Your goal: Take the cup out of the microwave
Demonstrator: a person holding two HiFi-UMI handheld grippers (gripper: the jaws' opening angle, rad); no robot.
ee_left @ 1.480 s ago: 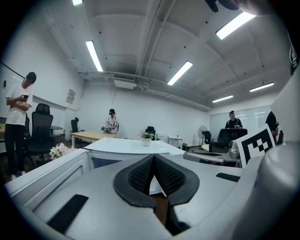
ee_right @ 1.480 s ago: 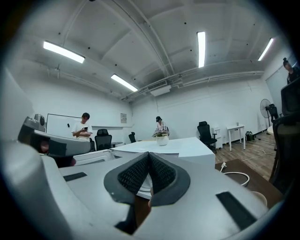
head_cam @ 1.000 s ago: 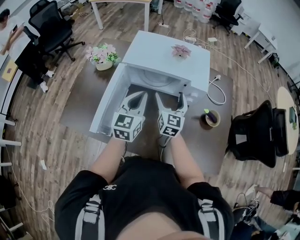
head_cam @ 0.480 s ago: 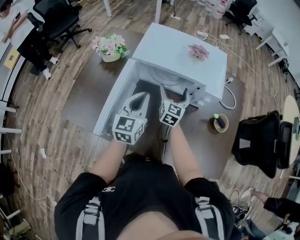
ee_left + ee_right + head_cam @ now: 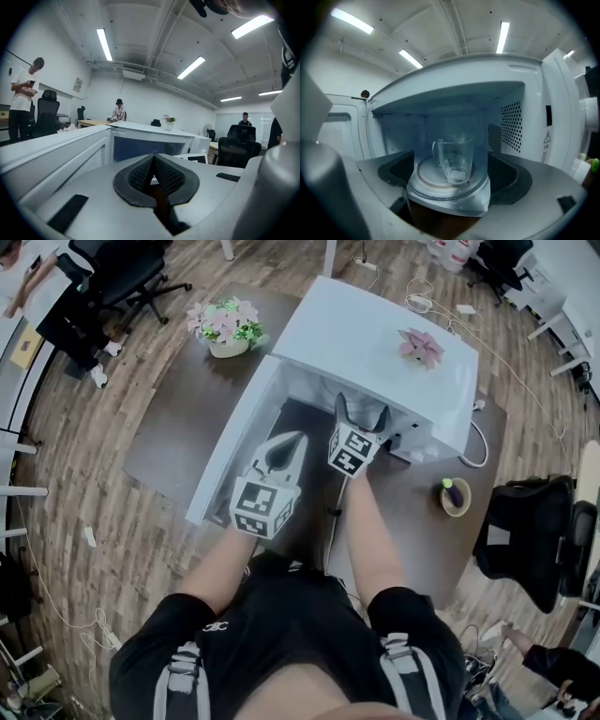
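Note:
The white microwave (image 5: 394,362) sits on the floor mat with its door (image 5: 230,456) swung open to the left. In the right gripper view a clear glass cup (image 5: 455,158) with a handle stands upright on the turntable (image 5: 445,180) inside the cavity. My right gripper (image 5: 362,414) is open at the cavity mouth, its jaws wide on either side of the cup but short of it. My left gripper (image 5: 284,450) hangs back near the door, jaws shut with nothing between them (image 5: 153,177).
A flower pot (image 5: 228,327) stands left of the microwave and a pink flower (image 5: 420,346) lies on its top. A small bowl (image 5: 454,496) sits on the mat to the right, near a white cable (image 5: 480,451). Office chairs (image 5: 530,540) stand around.
My right gripper has moved forward from the mat up to the microwave opening. The left gripper has stayed near the door, shifting only slightly.

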